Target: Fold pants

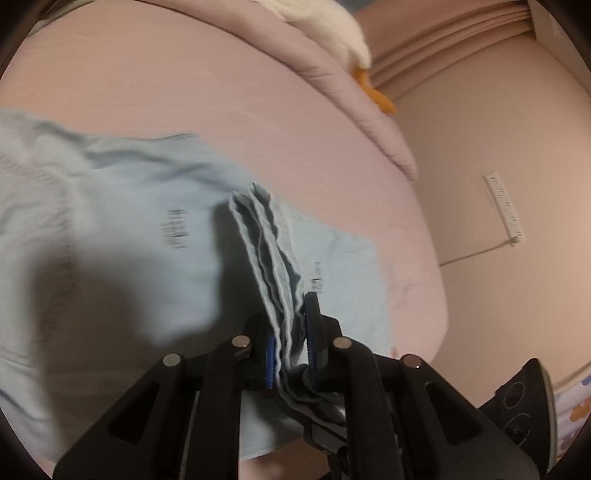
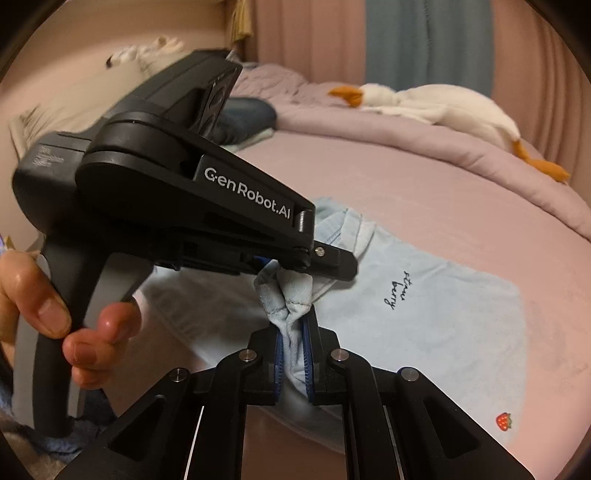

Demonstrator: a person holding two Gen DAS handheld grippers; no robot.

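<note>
**Left wrist view: tongs clamped on layered hem**

The left tongs [image 1: 290, 354] are closed on a stacked, wavy edge of the pale blue pants [image 1: 122, 229]. The rest of the garment spreads toward 9 o'clock over the pink bed [image 1: 192, 96], blurred. A white plush toy [image 1: 332, 26] with orange feet lies at 1 o'clock. A white power strip [image 1: 504, 206] sits at 3 o'clock.

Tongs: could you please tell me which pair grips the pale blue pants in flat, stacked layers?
The left tongs; the right tongs pinch a twisted bunch of the pale blue pants instead.
</note>
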